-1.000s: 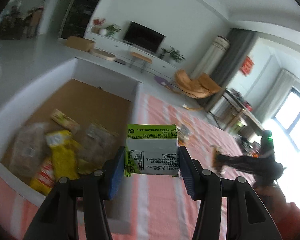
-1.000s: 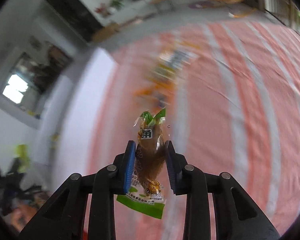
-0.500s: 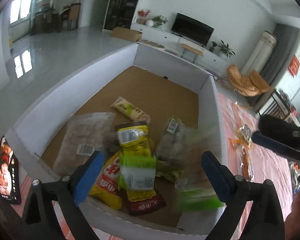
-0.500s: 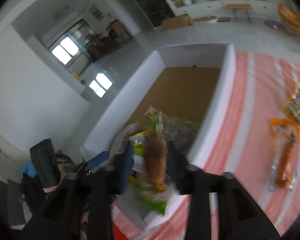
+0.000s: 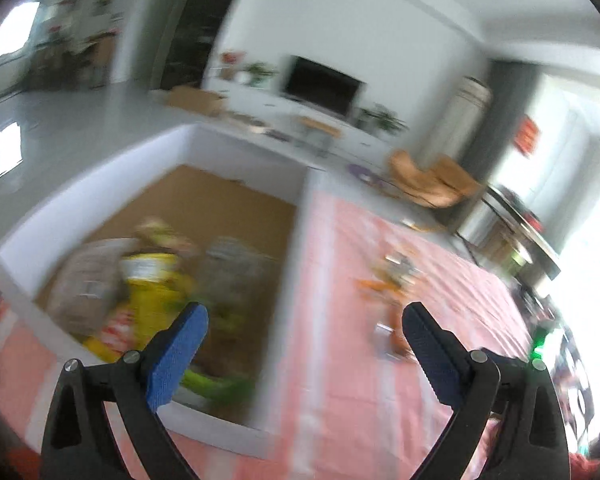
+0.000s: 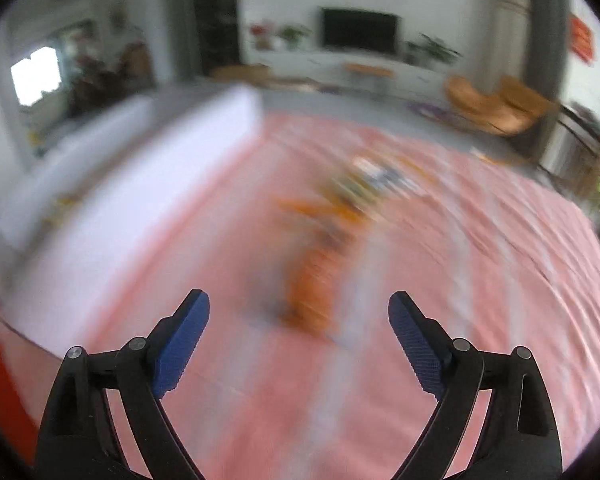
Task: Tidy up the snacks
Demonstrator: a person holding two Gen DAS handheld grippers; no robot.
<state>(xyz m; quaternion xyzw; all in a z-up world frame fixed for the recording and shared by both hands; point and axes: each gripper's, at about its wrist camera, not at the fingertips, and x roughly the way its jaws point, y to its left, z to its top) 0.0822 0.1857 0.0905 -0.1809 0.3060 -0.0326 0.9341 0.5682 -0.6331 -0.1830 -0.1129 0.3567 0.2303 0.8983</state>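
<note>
Since a second ago both of your grippers have let go. Your left gripper [image 5: 304, 328], which then held a green-and-white carton, now stands with its blue fingers [image 5: 176, 356] spread wide and nothing between them; that spread has not changed over the last half second. Your right gripper [image 6: 299, 320], which then pinched a brown snack in a clear green-topped wrapper, has just been opening, and its fingers [image 6: 180, 344] are likewise released and bare.

The snacks already sorted lie in the white-walled box [image 5: 288, 280] with the brown cardboard floor: a yellow packet [image 5: 152, 288], a pale clear bag [image 5: 88, 284] left of it and a green-edged wrapper [image 5: 216, 384] at the box's near wall. All are blurred; the carton cannot be told apart among them. Right of the box, on the pink-and-white striped cloth [image 5: 340, 380] of the worktop, the unsorted orange-wrapped snacks [image 6: 320, 248] remain in a loose cluster.

Beyond the box stand a television [image 5: 320, 88] on a low white cabinet, potted plants, a tan lounge chair [image 5: 432, 184] and a bright window at far right.

Your left gripper points down over the box's right wall. Your right gripper points down at the cloth right of the box, with the orange snacks ahead of its fingertips and clear of them.
</note>
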